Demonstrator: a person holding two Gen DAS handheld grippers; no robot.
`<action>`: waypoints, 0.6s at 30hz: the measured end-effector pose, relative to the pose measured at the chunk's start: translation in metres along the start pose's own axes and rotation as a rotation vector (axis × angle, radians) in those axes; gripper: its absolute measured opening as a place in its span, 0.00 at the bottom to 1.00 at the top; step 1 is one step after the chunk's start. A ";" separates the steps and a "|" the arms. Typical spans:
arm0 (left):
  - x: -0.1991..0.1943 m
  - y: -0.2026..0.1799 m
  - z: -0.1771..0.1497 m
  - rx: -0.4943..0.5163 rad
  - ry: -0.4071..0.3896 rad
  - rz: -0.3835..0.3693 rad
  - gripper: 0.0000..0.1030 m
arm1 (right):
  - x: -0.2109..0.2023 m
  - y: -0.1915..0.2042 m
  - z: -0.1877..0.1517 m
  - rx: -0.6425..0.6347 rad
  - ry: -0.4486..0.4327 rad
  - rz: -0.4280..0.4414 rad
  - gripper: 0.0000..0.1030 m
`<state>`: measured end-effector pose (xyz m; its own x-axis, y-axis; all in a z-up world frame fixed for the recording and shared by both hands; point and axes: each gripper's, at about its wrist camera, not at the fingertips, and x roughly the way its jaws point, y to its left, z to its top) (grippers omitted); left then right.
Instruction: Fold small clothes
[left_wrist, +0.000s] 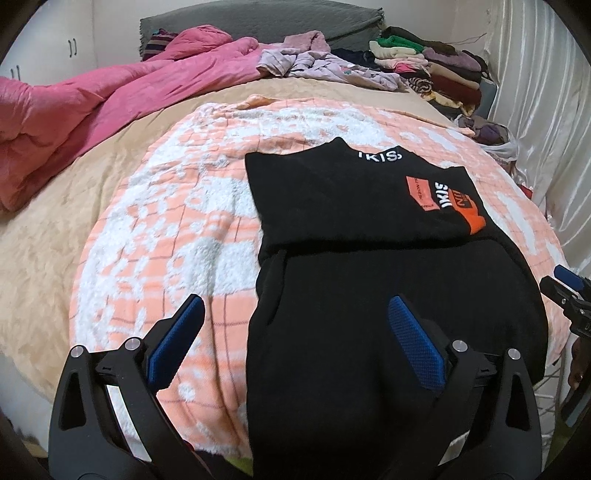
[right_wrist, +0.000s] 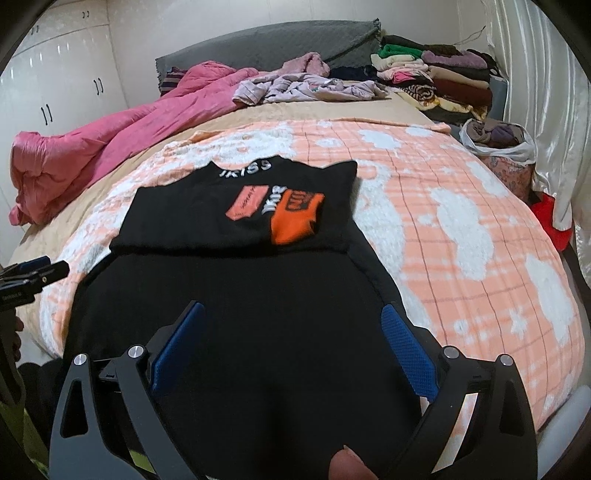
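Only right wrist shows a white bag (right_wrist: 517, 147), both grippers (left_wrist: 295, 339) (right_wrist: 291, 339) spread apart over black shirt (left_wrist: 369, 295)

Two black plastic grippers, left gripper (left_wrist: 295, 343) and right gripper (right_wrist: 293, 345), each with blue textured fingers (left_wrist: 415, 349), triangular cut-outs in the arms and silver round screw heads at the pivots.

We see even, soft indoor light; glare streaks the glossy white satin curtain (left_wrist: 535, 92) at right. Fisheye bending curves the bed, dark vignette rings the corners, and the black folded garment (right_wrist: 240, 295) loses detail.
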<state>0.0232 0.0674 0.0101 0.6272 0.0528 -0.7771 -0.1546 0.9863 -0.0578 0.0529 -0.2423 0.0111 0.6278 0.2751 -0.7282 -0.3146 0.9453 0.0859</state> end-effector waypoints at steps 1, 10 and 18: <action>-0.001 0.002 -0.003 -0.004 0.003 0.001 0.91 | 0.000 -0.001 -0.002 0.000 0.003 -0.001 0.93; -0.009 0.028 -0.030 -0.059 0.037 0.003 0.91 | -0.008 -0.015 -0.032 0.011 0.044 -0.015 0.93; -0.010 0.041 -0.054 -0.092 0.087 -0.031 0.84 | -0.012 -0.024 -0.050 0.015 0.077 -0.028 0.93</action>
<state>-0.0306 0.0993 -0.0183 0.5647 0.0050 -0.8253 -0.2079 0.9686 -0.1364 0.0176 -0.2773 -0.0165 0.5796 0.2353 -0.7802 -0.2870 0.9550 0.0748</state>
